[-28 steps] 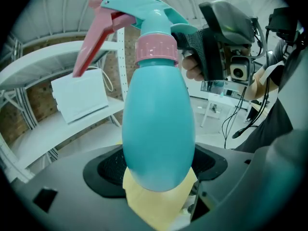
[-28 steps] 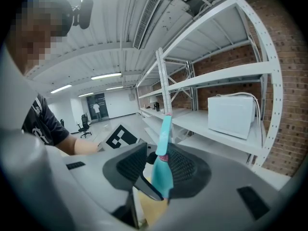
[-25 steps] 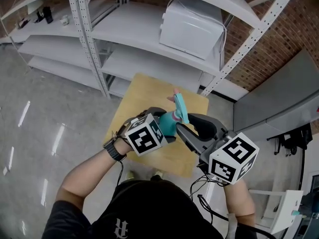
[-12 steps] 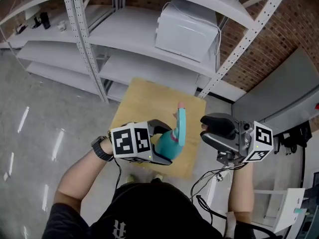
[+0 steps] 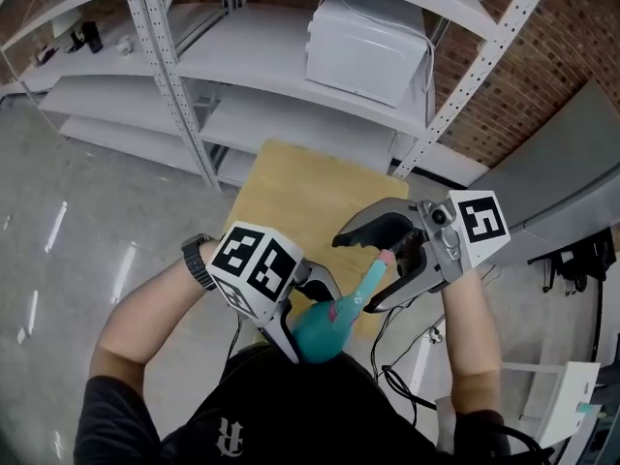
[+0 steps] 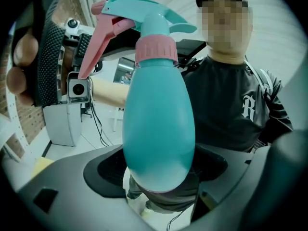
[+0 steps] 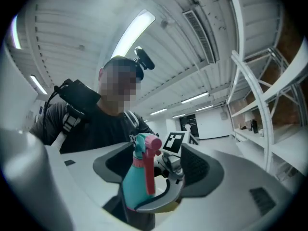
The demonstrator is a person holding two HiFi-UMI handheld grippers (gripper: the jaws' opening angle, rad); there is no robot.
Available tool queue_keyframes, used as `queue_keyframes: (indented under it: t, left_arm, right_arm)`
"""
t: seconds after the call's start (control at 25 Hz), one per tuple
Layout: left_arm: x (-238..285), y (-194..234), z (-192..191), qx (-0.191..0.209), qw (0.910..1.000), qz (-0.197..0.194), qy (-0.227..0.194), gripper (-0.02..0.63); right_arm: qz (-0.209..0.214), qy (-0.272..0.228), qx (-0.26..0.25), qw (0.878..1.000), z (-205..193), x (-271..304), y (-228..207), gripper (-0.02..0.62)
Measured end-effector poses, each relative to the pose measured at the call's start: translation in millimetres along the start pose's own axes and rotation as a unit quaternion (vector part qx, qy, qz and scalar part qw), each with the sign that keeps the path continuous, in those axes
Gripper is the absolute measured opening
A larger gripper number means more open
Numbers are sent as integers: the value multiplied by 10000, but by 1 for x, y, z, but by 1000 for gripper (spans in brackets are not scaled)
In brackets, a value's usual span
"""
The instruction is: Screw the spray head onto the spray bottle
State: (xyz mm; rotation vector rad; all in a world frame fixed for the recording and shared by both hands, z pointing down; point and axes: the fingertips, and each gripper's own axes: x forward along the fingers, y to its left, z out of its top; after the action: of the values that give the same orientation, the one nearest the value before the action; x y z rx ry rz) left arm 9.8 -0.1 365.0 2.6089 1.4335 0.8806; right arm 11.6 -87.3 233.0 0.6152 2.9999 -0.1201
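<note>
Head view: Your left gripper (image 5: pixel 312 318) has its fingers (image 5: pixel 287 335) shut tight on the fat blue body of the spray bottle (image 5: pixel 316 337). You hold the bottle up in the air, close to your chest and above the near edge of the wooden worktop (image 5: pixel 291 182). It leans over to the right. The spray head (image 5: pixel 374 279) sits on top of the bottle and pokes in between the fingers of your right gripper (image 5: pixel 358 274). Those fingers (image 5: pixel 373 226) have just been opening and now stand wide apart, not pressing on the spray head. White shelves (image 5: pixel 242 56) stand past the worktop, with a white box (image 5: pixel 363 37) on one.

Left gripper view: The left gripper (image 6: pixel 159 177) squeezes the bottom part of the spray bottle (image 6: pixel 159 124) from both sides. A pink collar (image 6: pixel 156 49) joins the bottle to the spray head (image 6: pixel 144 13). The pink trigger (image 6: pixel 98 42) hangs down on the left side.

Right gripper view: The right gripper (image 7: pixel 156 170) is wide open. The spray bottle (image 7: pixel 134 184) and spray head (image 7: pixel 144 143) stand between its fingers (image 7: pixel 197 165), and the fingers are not squeezing them. The left gripper (image 7: pixel 163 198) holds the bottle from below.
</note>
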Motion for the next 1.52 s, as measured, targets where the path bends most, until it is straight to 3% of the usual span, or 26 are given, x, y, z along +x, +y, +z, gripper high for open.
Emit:
queue_keyframes:
  t: [0.12, 0.2, 0.32, 0.48, 0.6, 0.68, 0.76, 0.96, 1.12, 1.24, 1.4, 1.52]
  left_arm:
    - [-4, 3, 1, -85, 9999, -39, -99, 400]
    - [-8, 5, 0, -140, 9997, 9, -208, 400]
    - [-11, 6, -5, -175, 9995, 130, -247, 400]
    - [-19, 18, -9, -333, 9980, 449, -295, 400]
    - [-28, 40, -19, -711, 9918, 1008, -338, 400]
    - [-36, 58, -30, -1112, 9815, 1529, -315, 400]
    - [-46, 78, -44, -1571, 9648, 2092, -282, 400]
    - [-62, 117, -79, -2417, 9116, 3322, -122, 400]
    - [-69, 140, -106, -2860, 8696, 4023, -76, 400]
    - [-69, 149, -113, -3014, 8622, 4065, -220, 400]
    - [-76, 152, -113, -2924, 8625, 4121, -291, 400]
    - [-85, 152, -113, -2926, 8579, 4207, -378, 400]
  right_arm:
    - [373, 288, -166, 9988, -5, 15, 14, 295]
    - [330, 391, -151, 9986, -6, 19, 17, 290]
    - [4, 515, -93, 9986, -9, 20, 8, 166]
    - [-408, 644, 40, 9971, -13, 16, -3, 135]
    - [-1219, 886, 351, 9880, -23, 2, -21, 130]
    - [-1956, 1101, 575, 9728, -34, -11, -38, 129]
    - [-2735, 1286, 771, 9501, -44, -23, -56, 129]
    - [-4298, 1610, 1028, 8825, -72, -46, -91, 129]
    - [-5184, 1616, 1347, 8289, -95, -60, -110, 129]
    - [-5508, 1478, 1459, 8084, -102, -67, -119, 129]
    - [-5744, 1023, 1525, 7977, -92, -79, -114, 129]
    - [-5872, 965, 1502, 7895, -88, -84, -102, 129]
